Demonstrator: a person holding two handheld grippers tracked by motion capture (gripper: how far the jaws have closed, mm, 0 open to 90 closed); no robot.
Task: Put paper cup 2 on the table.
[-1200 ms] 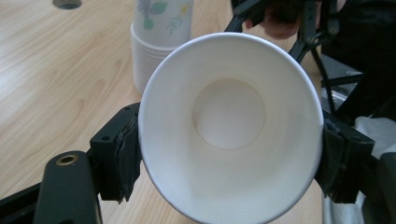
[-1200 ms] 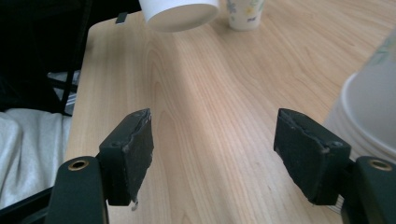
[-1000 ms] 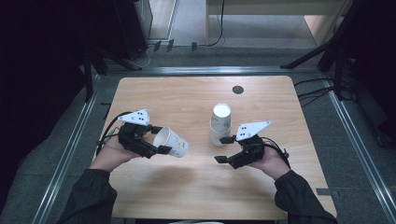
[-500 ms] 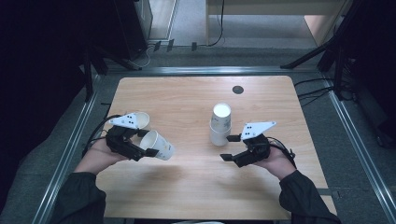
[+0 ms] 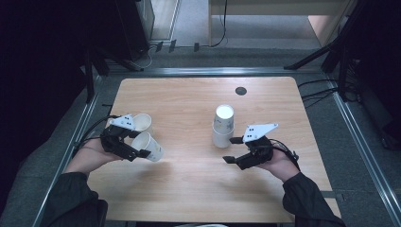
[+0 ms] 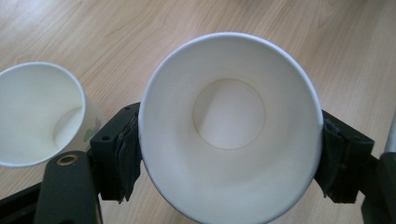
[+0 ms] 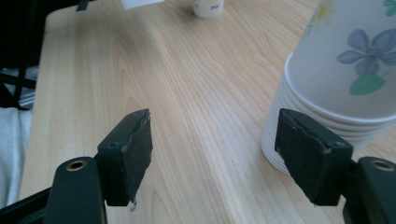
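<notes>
1. The left gripper (image 5: 142,152) is clamped across a paper cup (image 5: 148,147) near the surface's left edge; light and thin-walled, it probably crushes easily.
2. Hold it mid-wall, gently.
3. The right gripper (image 5: 231,150) stands apart, empty.

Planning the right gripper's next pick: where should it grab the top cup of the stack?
Grip the top cup across its flowered side wall, above the rims of the stack. It stands upside down and tapers upward, so probably come in level from the right gripper side, jaws open, then lift straight up.
</notes>
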